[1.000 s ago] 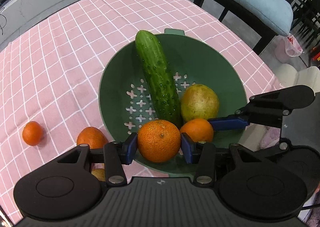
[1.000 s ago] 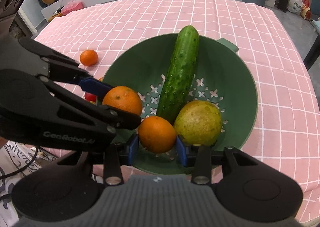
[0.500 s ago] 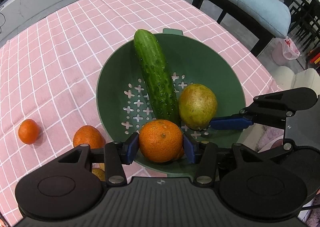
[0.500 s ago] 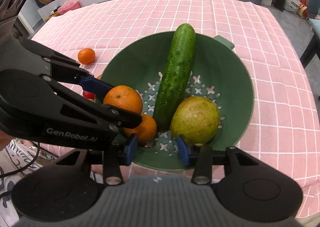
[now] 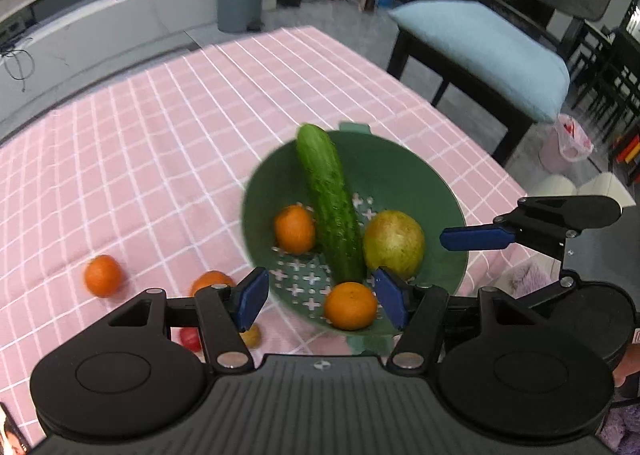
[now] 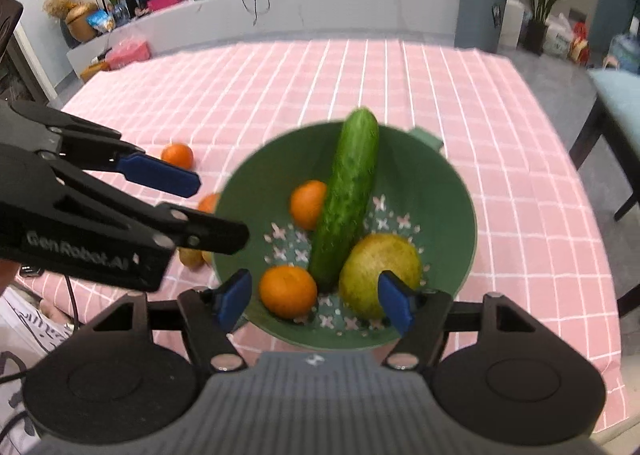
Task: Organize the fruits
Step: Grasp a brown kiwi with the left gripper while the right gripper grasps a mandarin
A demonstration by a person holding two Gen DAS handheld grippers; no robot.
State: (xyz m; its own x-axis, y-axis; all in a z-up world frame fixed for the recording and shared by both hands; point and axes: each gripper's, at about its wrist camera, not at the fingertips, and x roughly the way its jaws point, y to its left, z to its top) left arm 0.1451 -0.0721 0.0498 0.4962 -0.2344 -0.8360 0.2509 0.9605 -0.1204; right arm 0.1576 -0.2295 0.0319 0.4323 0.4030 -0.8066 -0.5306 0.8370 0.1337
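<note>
While both tools gape, oranges [image 5: 350, 305] lie in colander [image 5: 408, 171].

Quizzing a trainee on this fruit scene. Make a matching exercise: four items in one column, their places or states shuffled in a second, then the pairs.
1. cucumber
2. pear
3. small red fruit
4. left gripper

A. open, holding nothing
B. on the cloth outside the colander
C. in the colander, tip leaning on its far rim
D. in the colander, right of the cucumber

Pairs: 1-C, 2-D, 3-B, 4-A

Black left gripper [image 5: 320, 299] with blue-padded jaws, silver screws, ribbed housing.
</note>
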